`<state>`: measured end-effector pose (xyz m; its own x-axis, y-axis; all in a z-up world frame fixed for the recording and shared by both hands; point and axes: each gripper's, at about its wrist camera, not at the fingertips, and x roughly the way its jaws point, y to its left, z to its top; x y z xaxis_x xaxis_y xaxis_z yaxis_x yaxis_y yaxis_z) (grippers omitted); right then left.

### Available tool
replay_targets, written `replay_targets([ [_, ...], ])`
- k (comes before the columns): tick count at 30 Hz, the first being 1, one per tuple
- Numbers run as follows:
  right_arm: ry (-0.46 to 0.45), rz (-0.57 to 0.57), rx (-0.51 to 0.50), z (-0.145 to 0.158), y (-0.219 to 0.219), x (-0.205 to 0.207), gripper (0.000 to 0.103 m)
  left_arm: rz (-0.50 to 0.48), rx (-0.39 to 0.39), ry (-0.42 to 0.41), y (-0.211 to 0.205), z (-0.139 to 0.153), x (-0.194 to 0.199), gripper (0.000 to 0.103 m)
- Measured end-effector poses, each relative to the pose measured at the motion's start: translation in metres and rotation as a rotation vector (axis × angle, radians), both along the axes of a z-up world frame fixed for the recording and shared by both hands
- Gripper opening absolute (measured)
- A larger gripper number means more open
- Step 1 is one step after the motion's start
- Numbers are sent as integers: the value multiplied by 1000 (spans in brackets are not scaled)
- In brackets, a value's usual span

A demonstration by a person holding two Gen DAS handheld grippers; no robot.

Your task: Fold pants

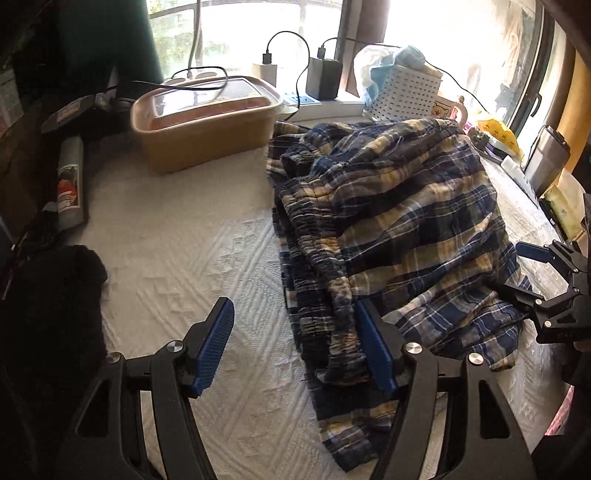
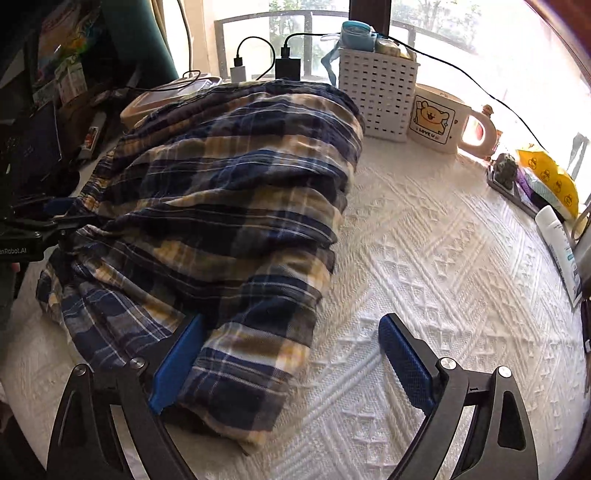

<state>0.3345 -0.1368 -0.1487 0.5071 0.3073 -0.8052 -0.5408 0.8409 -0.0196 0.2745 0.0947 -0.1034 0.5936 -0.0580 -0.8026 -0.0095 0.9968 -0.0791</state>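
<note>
A bundle of navy, tan and white plaid pants [image 1: 399, 221] lies heaped right of centre on a white textured cloth [image 1: 192, 258]. At the bottom of the frame the left gripper [image 1: 295, 350] stands open; its right blue pad rests against the gathered elastic waistband [image 1: 325, 273], its left pad over bare cloth. The right gripper [image 1: 546, 291] enters at the right edge. A tan lidded container [image 1: 199, 125] sits upper left.

looks like someone's home, a cluttered table by a window [image 2: 461, 22]. white knit tablecloth [image 2: 443, 258], cartoon bear mug [image 2: 439, 118], white perforated storage basket [image 2: 376, 96], chargers [image 1: 323, 77] plugged into a power strip [image 1: 325, 105], a lidded food container [image 1: 207, 125]. lived-in stuff everywhere.
</note>
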Motion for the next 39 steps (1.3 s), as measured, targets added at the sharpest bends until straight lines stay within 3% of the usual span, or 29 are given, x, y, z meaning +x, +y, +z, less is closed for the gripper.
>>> replay_targets([
  [6, 13, 31, 9, 14, -15, 1, 95, 5, 12, -69, 13, 26, -1, 68],
  [11, -48, 29, 88, 44, -19, 21, 95, -28, -43, -157, 19, 46, 26, 68],
  [16, -85, 27, 189, 64, -11, 61, 95, -78, -51, -84, 13, 25, 70, 68],
  [17, -91, 32, 202, 66, -9, 68, 92, -90, -48, -75, 11, 22, 75, 68],
  [18, -90, 43, 215, 67, -5, 75, 82, -97, -37, -69, 9, 19, 79, 68],
  [20, -89, 53, 214, 66, 4, 91, 70, -133, -28, -85, 5, 18, 79, 67],
  [23, -67, 92, 207, 57, 19, 108, 53, -179, -19, -107, 1, 19, 82, 38],
  [25, -62, 114, 195, 52, 29, 116, 52, -182, -8, -116, 1, 19, 88, 31],
  [32, -62, 118, 173, 40, 49, 145, 52, -170, 0, -136, 7, 20, 114, 29],
  [35, -53, 113, 148, 33, 56, 156, 52, -156, 26, -100, 10, 9, 130, 29],
  [39, -10, 106, 123, 19, 64, 170, 52, -132, -12, -60, 18, -3, 140, 34],
])
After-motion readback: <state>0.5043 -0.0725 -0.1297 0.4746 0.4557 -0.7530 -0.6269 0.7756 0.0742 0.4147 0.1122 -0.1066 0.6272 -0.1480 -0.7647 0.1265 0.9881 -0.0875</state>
